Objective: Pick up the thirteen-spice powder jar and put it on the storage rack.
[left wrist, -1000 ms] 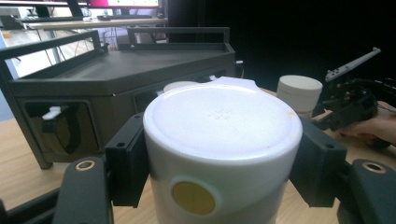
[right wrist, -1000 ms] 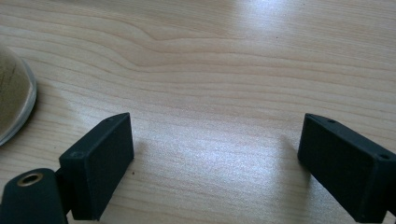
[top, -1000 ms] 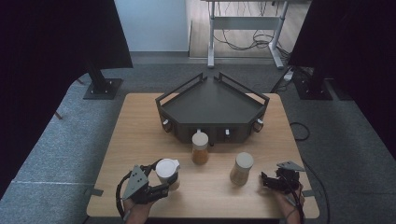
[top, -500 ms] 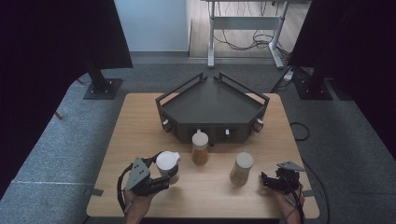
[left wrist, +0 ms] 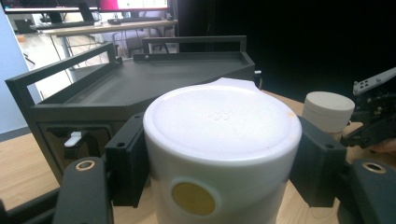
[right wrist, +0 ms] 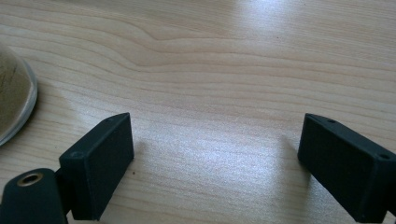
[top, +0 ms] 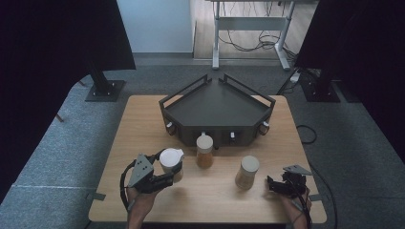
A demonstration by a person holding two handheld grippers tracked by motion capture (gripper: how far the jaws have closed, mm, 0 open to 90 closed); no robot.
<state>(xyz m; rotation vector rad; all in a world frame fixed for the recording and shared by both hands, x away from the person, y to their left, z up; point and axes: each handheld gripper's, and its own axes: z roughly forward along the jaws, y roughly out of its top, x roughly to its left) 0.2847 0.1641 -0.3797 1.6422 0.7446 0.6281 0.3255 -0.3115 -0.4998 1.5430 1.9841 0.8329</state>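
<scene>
We hold the white-lidded jar [top: 171, 163] between our left gripper's [top: 168, 177] fingers [left wrist: 125, 163], one pad at nine o'clock and one at three, clamped on its sides. It sits at the desk's [top: 143, 124] seven o'clock. Our right gripper [top: 274, 185] rests at five o'clock, fingers [right wrist: 100, 161] spread wide over bare wood.

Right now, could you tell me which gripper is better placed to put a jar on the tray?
Left, I'd say. The left gripper is shut on the white-lidded jar, facing the tray. The right gripper is open over bare table, holding nothing.
</scene>
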